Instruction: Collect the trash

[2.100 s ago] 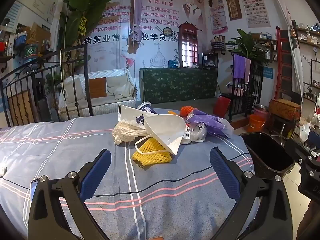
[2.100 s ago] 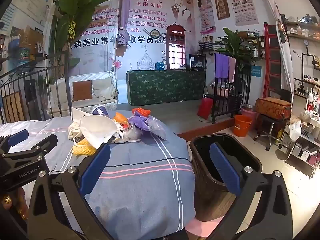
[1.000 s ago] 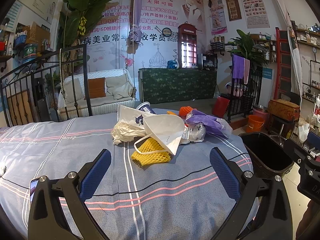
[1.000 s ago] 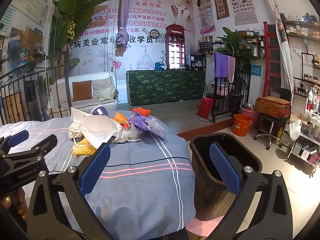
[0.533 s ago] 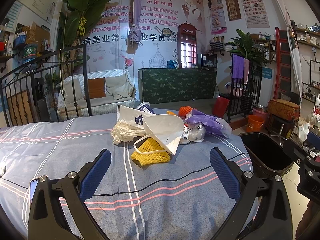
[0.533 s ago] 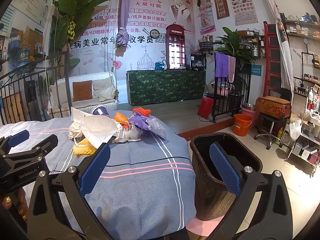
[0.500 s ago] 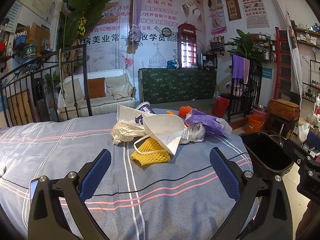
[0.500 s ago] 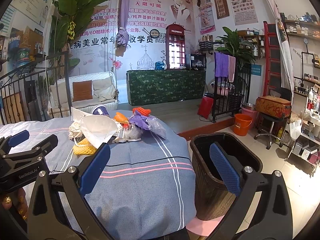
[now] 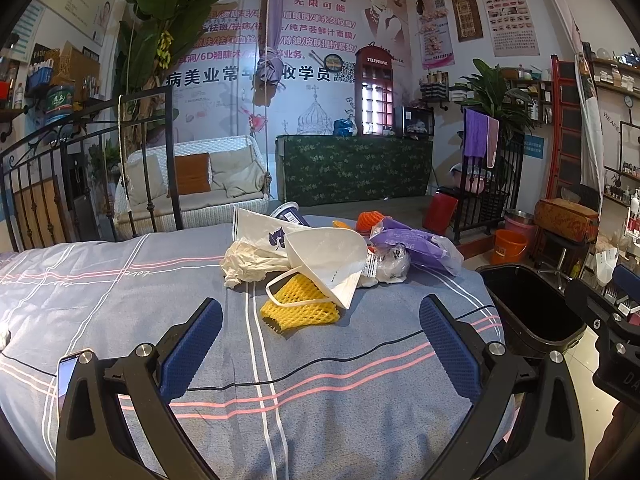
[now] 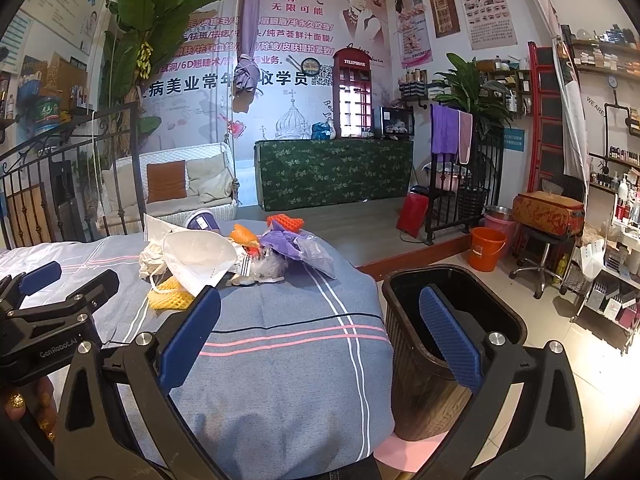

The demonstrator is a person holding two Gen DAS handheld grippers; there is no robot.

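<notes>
A pile of trash lies on the blue striped bedspread: a white face mask, yellow foam net, crumpled white paper, a purple bag, an orange net and a cup. The mask and yellow net also show in the right wrist view. My left gripper is open and empty, just short of the yellow net. My right gripper is open and empty, above the bed edge beside the black bin.
The black bin stands on the floor right of the bed. A phone lies at the near left. An iron bed frame runs along the left. An orange bucket and stool stand beyond the bin.
</notes>
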